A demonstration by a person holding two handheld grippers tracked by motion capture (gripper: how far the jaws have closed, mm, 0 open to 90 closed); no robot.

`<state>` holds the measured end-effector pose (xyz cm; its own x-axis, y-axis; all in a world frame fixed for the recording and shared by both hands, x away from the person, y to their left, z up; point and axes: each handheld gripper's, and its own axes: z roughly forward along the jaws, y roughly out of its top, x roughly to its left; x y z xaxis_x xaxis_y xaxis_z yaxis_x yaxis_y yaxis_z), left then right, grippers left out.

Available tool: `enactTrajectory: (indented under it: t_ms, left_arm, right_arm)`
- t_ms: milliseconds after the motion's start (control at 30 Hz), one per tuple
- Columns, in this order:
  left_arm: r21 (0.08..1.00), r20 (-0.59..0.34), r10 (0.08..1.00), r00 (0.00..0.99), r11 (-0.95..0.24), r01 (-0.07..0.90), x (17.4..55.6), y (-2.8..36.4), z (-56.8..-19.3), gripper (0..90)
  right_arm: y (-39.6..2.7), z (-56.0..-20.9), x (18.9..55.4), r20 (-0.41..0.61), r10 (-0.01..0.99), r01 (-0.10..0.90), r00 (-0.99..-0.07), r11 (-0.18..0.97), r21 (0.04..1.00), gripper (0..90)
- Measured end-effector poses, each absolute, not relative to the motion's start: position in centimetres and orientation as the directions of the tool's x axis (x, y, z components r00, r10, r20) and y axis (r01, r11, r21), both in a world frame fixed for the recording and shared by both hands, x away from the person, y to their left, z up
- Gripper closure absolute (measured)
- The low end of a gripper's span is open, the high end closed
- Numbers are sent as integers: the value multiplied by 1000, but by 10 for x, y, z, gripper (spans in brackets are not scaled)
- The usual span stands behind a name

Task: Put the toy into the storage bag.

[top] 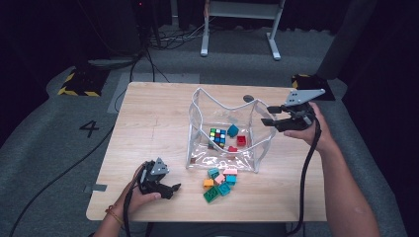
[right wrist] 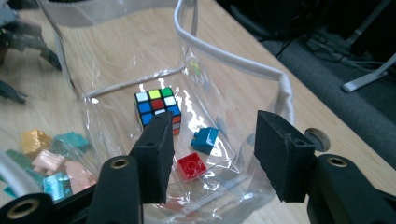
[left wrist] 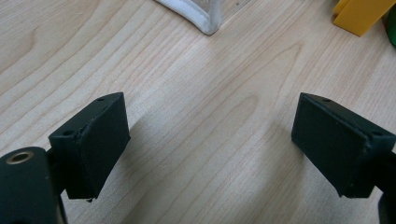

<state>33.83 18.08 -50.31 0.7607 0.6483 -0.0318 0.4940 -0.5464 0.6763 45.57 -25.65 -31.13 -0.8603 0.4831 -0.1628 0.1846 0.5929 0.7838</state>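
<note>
While blocks lie outside overhead: right claw (right wrist: 210, 154) half-open, empty over red brick (right wrist: 191, 165); left claw (left wrist: 210, 149) wide.

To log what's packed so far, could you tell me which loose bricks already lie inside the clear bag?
The blue brick and red brick, beside the puzzle cube.

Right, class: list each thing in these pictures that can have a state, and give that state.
Clear bag: open-topped, standing on the table.
Puzzle cube: inside the bag, scrambled.
Loose bricks: piled outside the bag.
Left gripper: open, empty, over bare wood.
Right gripper: open, empty, by the bag's rim.
</note>
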Motion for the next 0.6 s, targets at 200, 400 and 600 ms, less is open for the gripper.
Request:
enactTrajectory:
  t_ms: [200, 400, 600]
  left_arm:
    - [677, -32, 648, 761, -546, 494, 338, 181, -503, 114]
    - [678, -32, 648, 761, -545, 493, 338, 181, -503, 114]
    - [677, -32, 649, 760, -546, 494, 338, 181, -503, 114]
  right_arm:
    - [-276, -309, 437, -152, 553, 193, -819, 515, 835, 388]
    - [-291, -312, 419, -152, 570, 182, -807, 486, 855, 390]
    - [-304, -326, 405, -145, 578, 188, -803, 477, 859, 395]
